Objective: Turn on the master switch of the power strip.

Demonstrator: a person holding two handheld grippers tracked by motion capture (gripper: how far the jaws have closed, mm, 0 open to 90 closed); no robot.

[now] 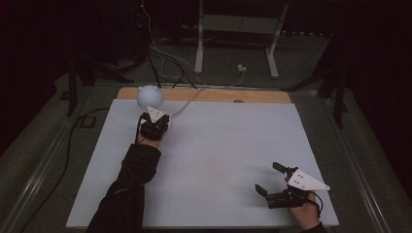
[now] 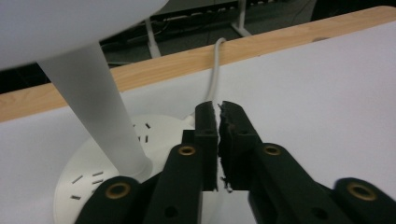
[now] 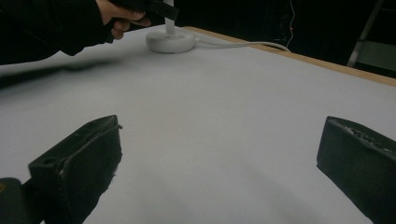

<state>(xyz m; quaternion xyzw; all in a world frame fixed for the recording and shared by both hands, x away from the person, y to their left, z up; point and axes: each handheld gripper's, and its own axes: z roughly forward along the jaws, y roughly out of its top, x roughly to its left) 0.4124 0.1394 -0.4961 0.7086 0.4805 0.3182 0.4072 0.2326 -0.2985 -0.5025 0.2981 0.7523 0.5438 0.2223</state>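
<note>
Table (image 1: 209, 160) with a pale grey-white flat top and a light wooden strip (image 1: 218, 95) along its far edge, dark room around it. Small white lamp with a round globe head (image 1: 149, 96) stands at the far left of the top, near the wooden strip; in the left gripper view its tapered white stem (image 2: 100, 107) rises tilted from a round white base (image 2: 84, 177) with small slots. White cable (image 2: 215, 70) runs from the base over the wooden strip and off the table's far side.

Left gripper (image 1: 154, 124) sits just beside the lamp on the near side, held by a hand in a dark sleeve (image 1: 131, 189). Its own view shows the jaws pressed together with a hairline gap and nothing between them, tips over the base edge next to the cable; touching the base or not, cannot tell.

Right gripper (image 1: 269, 179) is at the near right of the table, well apart from the lamp, jaws spread wide, empty, over bare tabletop. Right gripper view shows the lamp base (image 3: 170, 41) far off with the other hand (image 3: 122, 18) beside it
</note>
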